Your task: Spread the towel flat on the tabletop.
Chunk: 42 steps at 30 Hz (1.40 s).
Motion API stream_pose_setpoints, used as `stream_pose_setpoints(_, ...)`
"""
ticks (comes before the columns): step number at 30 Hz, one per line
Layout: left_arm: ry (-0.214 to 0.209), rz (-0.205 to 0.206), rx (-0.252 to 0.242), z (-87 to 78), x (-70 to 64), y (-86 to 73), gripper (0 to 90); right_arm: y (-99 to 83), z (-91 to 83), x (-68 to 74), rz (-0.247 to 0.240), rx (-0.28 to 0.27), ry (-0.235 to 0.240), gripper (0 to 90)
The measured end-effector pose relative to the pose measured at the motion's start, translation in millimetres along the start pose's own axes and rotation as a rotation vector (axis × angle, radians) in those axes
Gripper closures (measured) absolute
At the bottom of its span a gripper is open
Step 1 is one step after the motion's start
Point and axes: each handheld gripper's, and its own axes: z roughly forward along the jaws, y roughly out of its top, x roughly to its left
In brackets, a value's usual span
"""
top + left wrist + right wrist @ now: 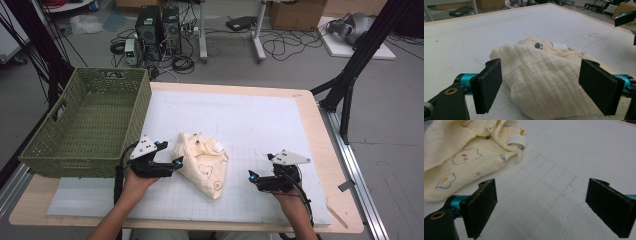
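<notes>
the crumpled cream cloth (202,165) lies mid-bench toward the near edge. the left gripper (170,162) has its fingers (487,86) apart, flanking the cloth's left end. the right gripper (256,178), fingers apart, hovers over bare bench right of the cloth. a green basket (87,125) sits at the far-left corner.
</notes>
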Motion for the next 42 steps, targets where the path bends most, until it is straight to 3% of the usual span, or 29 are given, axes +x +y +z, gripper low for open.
stream_pose_setpoints(4, -0.006, 0.007, 0.005, 2.7, -1.9, 0.4, 19.6, 11.9, 15.6, 6.5, -0.032, 0.005, 0.032, 11.9)
stream_pose_setpoints(6, -0.005, 0.005, 0.006, 3.6, -1.9, 0.2, 19.7, 17.1, 22.6, 9.1, -0.051, 0.000, 0.057, 19.6)
stream_pose_setpoints(12, -0.008, 0.000, 0.012, 4.8, -1.0, -0.7, 20.2, 31.3, 49.8, 16.4, -0.083, 0.001, 0.125, 28.8)
stream_pose_setpoints(18, -0.017, 0.005, 0.025, 5.8, -2.7, -1.4, 23.1, 47.7, 92.6, 29.2, -0.161, 0.055, 0.160, 47.5)
stream_pose_setpoints(22, -0.010, 0.006, 0.052, 8.7, -3.8, -3.2, 27.1, 53.4, 113.3, 33.2, -0.156, 0.088, 0.194, 51.1)
stream_pose_setpoints(23, 0.003, 0.002, 0.067, 10.8, -4.7, -4.6, 31.2, 54.5, 124.2, 35.5, -0.149, 0.127, 0.199, 59.7)
stream_pose_setpoints(24, 0.003, 0.003, 0.089, 13.4, -5.1, -6.4, 31.2, 54.5, 124.2, 35.5, -0.149, 0.127, 0.199, 59.7)
stream_pose_setpoints(25, 0.001, 0.009, 0.116, 16.2, -5.3, -8.3, 33.2, 55.0, 127.3, 36.2, -0.151, 0.136, 0.188, 72.9)
stream_pose_setpoints(26, 0.004, 0.006, 0.137, 19.1, -5.8, -10.4, 35.6, 55.5, 126.2, 36.3, -0.149, 0.137, 0.177, 77.1)
stream_pose_setpoints(27, 0.008, 0.004, 0.159, 21.4, -5.9, -12.1, 35.6, 55.5, 126.2, 36.3, -0.149, 0.137, 0.177, 77.1)
stream_pose_setpoints(28, 0.021, 0.011, 0.186, 24.8, -5.6, -14.6, 43.6, 55.6, 123.3, 34.4, -0.148, 0.140, 0.166, 82.0)
stream_pose_setpoints(31, 0.045, 0.030, 0.214, 26.2, -5.3, -16.2, 63.0, 55.5, 117.6, 29.0, -0.127, 0.143, 0.157, 84.5)
stream_pose_setpoints(32, 0.061, 0.040, 0.221, 26.4, -5.2, -16.9, 63.0, 55.5, 117.6, 29.0, -0.127, 0.143, 0.157, 84.5)
stream_pose_setpoints(33, 0.065, 0.048, 0.220, 26.6, -5.1, -17.7, 75.0, 56.1, 113.0, 24.0, -0.109, 0.132, 0.137, 86.3)
stream_pose_setpoints(34, 0.059, 0.053, 0.223, 26.3, -4.9, -17.9, 75.0, 56.1, 113.0, 24.0, -0.109, 0.132, 0.137, 86.3)
stream_pose_setpoints(35, 0.059, 0.061, 0.226, 25.6, -5.4, -17.7, 81.9, 57.0, 108.6, 17.8, -0.084, 0.123, 0.111, 86.9)
stream_pose_setpoints(41, 0.048, 0.070, 0.223, 18.7, -4.6, -16.1, 84.6, 59.3, 96.2, -6.8, -0.011, 0.071, -0.017, 87.3)
stream_pose_setpoints(42, 0.048, 0.070, 0.223, 18.7, -4.6, -16.1, 84.7, 59.3, 96.2, -6.8, -0.011, 0.071, -0.017, 87.3)
